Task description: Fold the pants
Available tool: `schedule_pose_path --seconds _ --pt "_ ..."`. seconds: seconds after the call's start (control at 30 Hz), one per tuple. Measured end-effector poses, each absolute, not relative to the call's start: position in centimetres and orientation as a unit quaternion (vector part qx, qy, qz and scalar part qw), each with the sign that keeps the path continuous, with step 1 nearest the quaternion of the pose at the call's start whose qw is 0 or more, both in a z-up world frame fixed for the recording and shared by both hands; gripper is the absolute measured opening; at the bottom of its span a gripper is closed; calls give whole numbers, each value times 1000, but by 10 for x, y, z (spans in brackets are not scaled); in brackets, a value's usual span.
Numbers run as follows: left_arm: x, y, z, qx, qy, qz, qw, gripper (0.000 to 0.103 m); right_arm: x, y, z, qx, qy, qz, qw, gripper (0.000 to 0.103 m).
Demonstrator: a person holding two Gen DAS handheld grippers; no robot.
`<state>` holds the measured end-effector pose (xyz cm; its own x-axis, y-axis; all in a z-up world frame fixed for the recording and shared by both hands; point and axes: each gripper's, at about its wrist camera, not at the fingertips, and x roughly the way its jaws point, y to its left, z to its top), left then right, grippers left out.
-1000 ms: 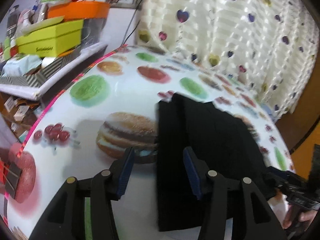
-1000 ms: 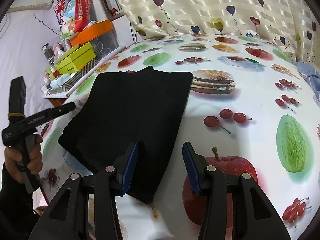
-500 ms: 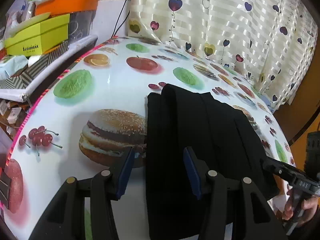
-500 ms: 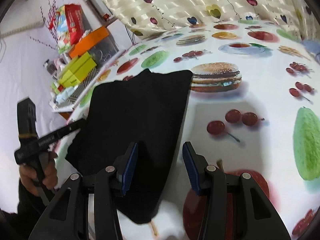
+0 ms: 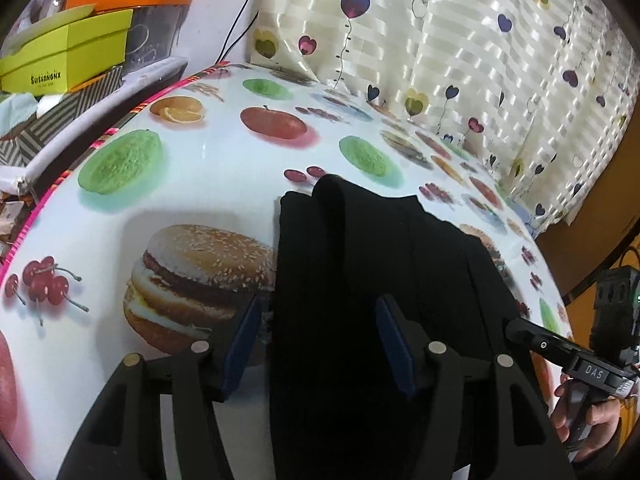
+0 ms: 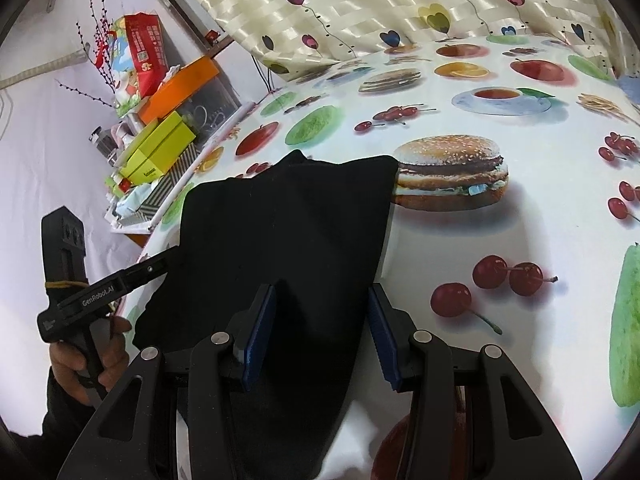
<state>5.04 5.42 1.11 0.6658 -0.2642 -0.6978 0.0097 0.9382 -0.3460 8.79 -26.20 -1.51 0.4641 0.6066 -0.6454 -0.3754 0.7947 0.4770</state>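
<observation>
hand-held grippers, left (image 5: 316,344) just widening and right (image 6: 320,336), tilt down agape over black pants (image 6: 288,232).

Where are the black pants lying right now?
The black pants lie folded on the food-print tablecloth, beside the printed hamburger, under both open grippers.

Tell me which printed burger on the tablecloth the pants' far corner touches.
The large sesame-bun burger beside the black pants; the flatter burger print lies farther back near the curtain.
</observation>
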Motion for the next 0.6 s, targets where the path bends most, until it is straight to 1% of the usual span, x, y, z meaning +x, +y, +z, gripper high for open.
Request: schedule_pose_path --seconds 0.13,0.2,0.27,0.33,0.5,0.53,0.57,0.6 --pt "52 48 11 -159 404 -90 897 62 96 -263 -18 160 428 297 838 48" --pt "50 46 11 -157 406 -94 895 58 97 -266 -19 181 434 297 831 47" --pt "47 50 10 -176 409 -104 890 48 94 -269 -21 202 442 311 817 48" --pt "44 58 8 -202 410 -112 883 43 90 -272 -23 213 444 326 807 47" --pt "45 58 6 -219 410 -108 879 38 96 -270 -23 222 451 331 799 47" --pt "46 57 7 -219 410 -107 879 37 98 -267 -23 215 454 330 799 39" --pt "46 56 7 -217 411 -105 879 36 99 -264 -23 206 458 325 801 27" --pt "46 55 9 -214 410 -104 880 35 100 -263 -24 205 461 324 800 27"
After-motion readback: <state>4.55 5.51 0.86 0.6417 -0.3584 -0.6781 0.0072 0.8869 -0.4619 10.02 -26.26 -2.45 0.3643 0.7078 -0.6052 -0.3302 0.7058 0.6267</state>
